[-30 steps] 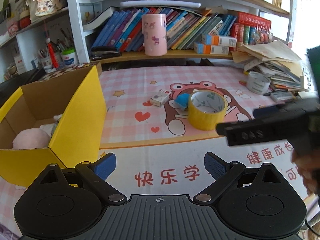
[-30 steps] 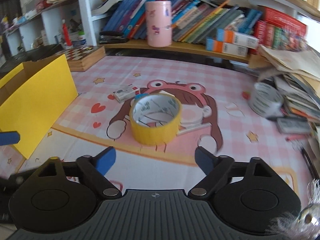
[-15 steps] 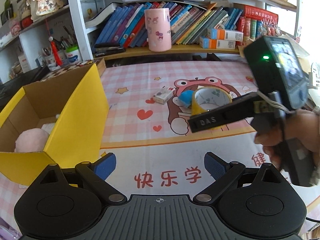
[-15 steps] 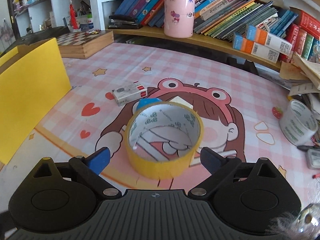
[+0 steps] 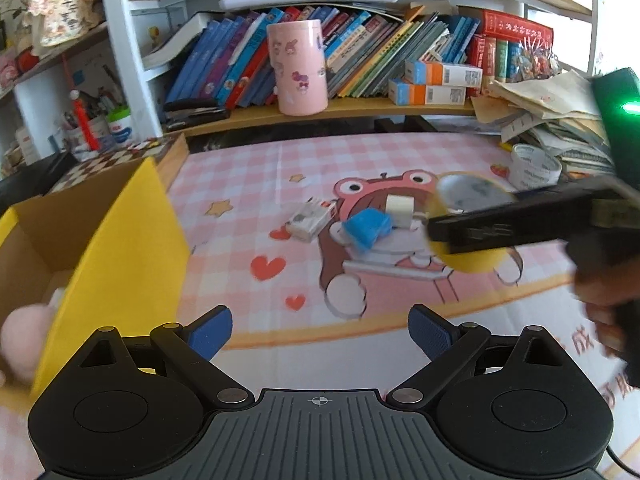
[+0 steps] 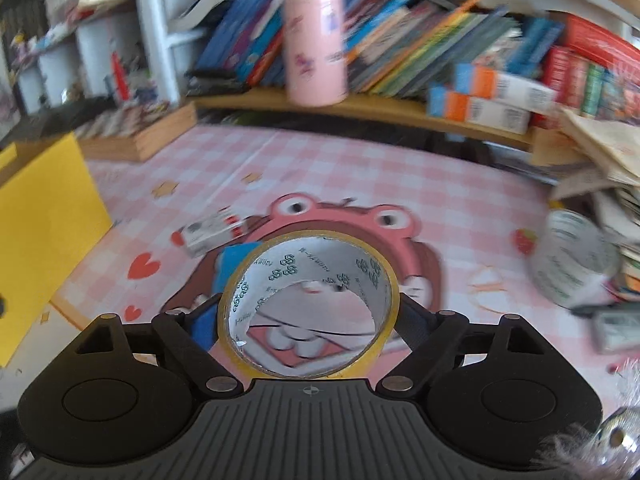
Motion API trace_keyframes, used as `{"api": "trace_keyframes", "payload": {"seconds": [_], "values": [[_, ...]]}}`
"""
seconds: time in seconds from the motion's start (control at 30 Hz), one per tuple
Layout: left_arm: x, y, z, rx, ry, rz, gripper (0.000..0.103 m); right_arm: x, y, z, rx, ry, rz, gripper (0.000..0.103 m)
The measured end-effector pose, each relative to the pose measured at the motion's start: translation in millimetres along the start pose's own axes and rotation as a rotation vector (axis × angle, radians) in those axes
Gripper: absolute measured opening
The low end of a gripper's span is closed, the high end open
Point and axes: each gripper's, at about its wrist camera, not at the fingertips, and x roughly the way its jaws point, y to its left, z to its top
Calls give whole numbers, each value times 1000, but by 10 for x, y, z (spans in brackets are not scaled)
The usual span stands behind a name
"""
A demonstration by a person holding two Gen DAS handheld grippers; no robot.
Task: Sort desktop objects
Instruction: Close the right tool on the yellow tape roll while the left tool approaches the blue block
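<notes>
Right tongs (image 6: 308, 320) are closing around the yellow tape roll (image 6: 308, 300) on the desk (image 6: 360, 176), just right of the blue block (image 5: 367, 231); whether the pads grip yet, I cannot tell. Left tongs (image 5: 320, 334) gape wide, holding nothing, beside the yellow box (image 5: 120, 240).

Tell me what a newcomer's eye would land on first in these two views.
The yellow tape roll fills the right wrist view, sitting between the closing fingers of the right gripper. Next comes the yellow cardboard box at the left edge of the pink checked desk mat, a pink plush toy inside, and the pink cup on the bookshelf behind.
</notes>
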Motion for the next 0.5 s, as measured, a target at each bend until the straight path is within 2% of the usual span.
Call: {"api": "trace_keyframes", "payload": {"seconds": [0.13,0.27,0.43,0.5], "values": [[260,-55,168,7,-23,-47,95,-252,-276,-72,74,-6,-58,85],[566,-161,332,34,-42,-87,88,-495,-468,-209,136,3,-101,85],[973,-326,463,91,12,-88,74,-763,-584,-383,183,4,-140,85],[1078,-343,487,89,32,-91,71,-847,-617,-447,201,5,-155,85]]}}
